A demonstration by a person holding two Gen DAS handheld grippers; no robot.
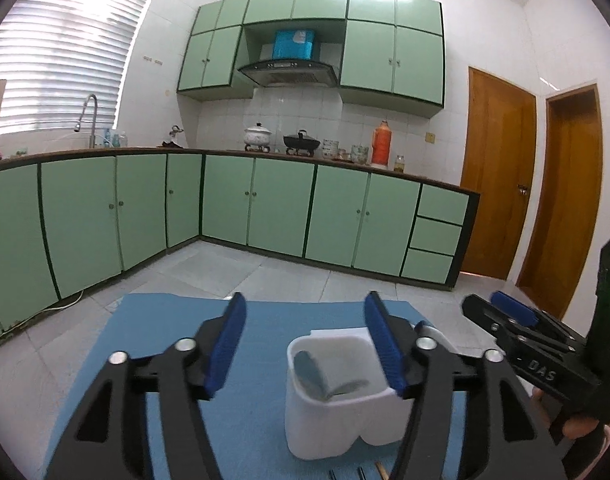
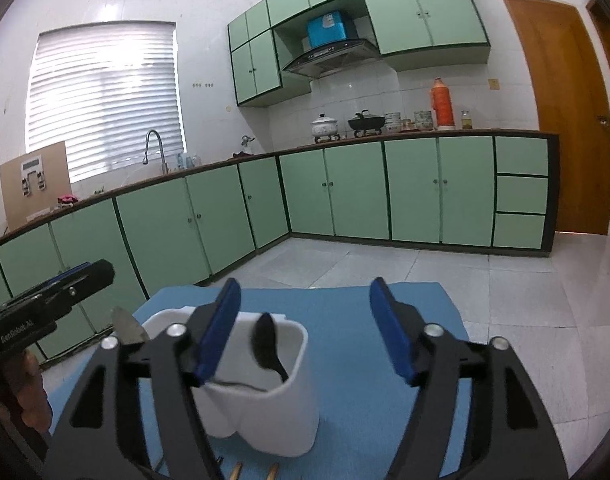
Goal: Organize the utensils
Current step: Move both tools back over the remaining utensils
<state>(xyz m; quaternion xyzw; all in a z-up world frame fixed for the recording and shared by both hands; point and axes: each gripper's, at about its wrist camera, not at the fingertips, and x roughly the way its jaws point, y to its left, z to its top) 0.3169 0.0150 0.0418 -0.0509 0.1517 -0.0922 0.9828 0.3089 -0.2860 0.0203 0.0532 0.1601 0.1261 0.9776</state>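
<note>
Item: white holder (image 2: 261,412) with spoons (image 2: 267,346); both our tools (image 1: 305,344) (image 2: 305,328) apart, empty; next, reach low for near chopsticks (image 2: 236,472).

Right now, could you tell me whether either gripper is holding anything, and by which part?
Nothing is held. The left gripper and right gripper both stand open, and the white plastic utensil holder with its dark metal spoon sits ungripped on the blue mat.

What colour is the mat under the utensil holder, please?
Blue; the flat mat shows best in the right wrist view.
</note>
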